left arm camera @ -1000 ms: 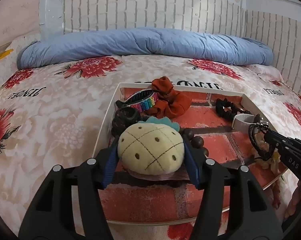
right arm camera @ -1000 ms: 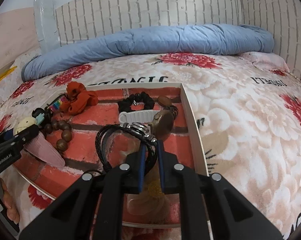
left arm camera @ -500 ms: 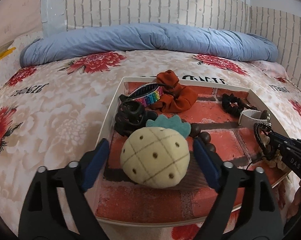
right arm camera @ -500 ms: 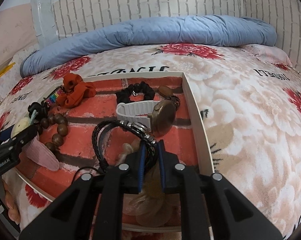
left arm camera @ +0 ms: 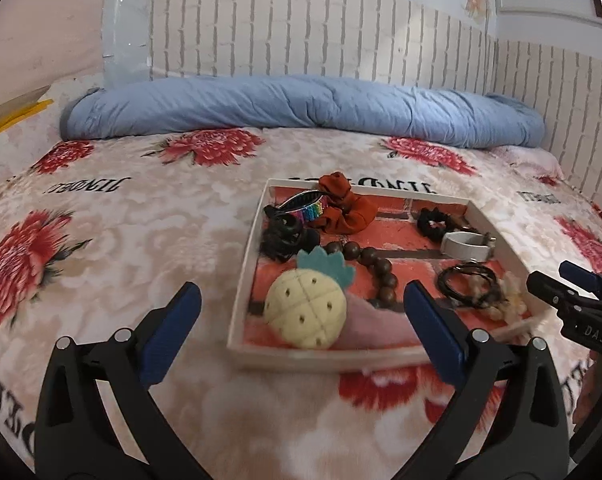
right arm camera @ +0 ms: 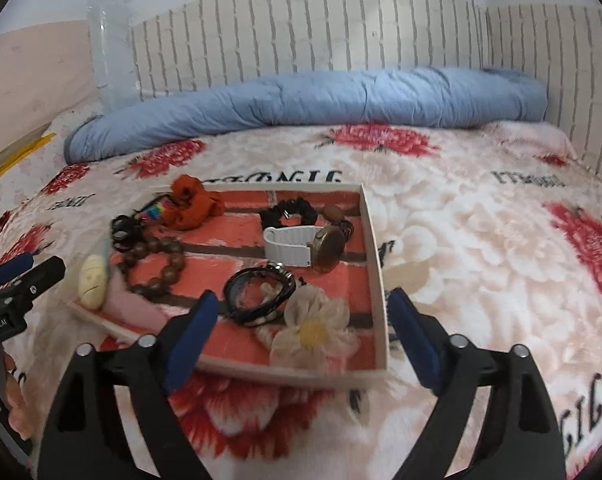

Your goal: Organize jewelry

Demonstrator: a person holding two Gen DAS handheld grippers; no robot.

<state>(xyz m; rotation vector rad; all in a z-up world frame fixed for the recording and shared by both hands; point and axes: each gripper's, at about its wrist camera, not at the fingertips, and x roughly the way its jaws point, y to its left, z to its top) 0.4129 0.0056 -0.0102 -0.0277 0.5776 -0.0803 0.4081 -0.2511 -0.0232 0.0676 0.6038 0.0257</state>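
A white-rimmed tray (left arm camera: pixel 237 304) (right arm camera: pixel 375 264) with a red brick pattern lies on the bed. In it lie a yellow pineapple plush (left arm camera: pixel 306 312) (right arm camera: pixel 91 280), a black cord bracelet (left arm camera: pixel 467 282) (right arm camera: pixel 259 292), a wooden bead bracelet (left arm camera: pixel 375 268) (right arm camera: pixel 153 268), a white-strap watch (left arm camera: pixel 467 244) (right arm camera: pixel 305 246), an orange scrunchie (left arm camera: pixel 343 210) (right arm camera: pixel 195 204), a black scrunchie (right arm camera: pixel 291 212) and a cream fabric flower (right arm camera: pixel 315 330). My left gripper (left arm camera: pixel 301 336) is open and empty before the tray's near edge. My right gripper (right arm camera: pixel 299 340) is open and empty, pulled back from the tray.
The bed has a beige blanket with red flowers (left arm camera: pixel 101 240). A rolled blue duvet (left arm camera: pixel 301 108) lies along the far side by a brick-pattern wall. A rainbow band (left arm camera: pixel 313 210) and a black hair claw (left arm camera: pixel 285 236) lie at the tray's far left.
My left gripper opened fully and backed off, leaving the pineapple plush in the tray. My right gripper opened, let go of the black cord bracelet in the tray, and pulled back.
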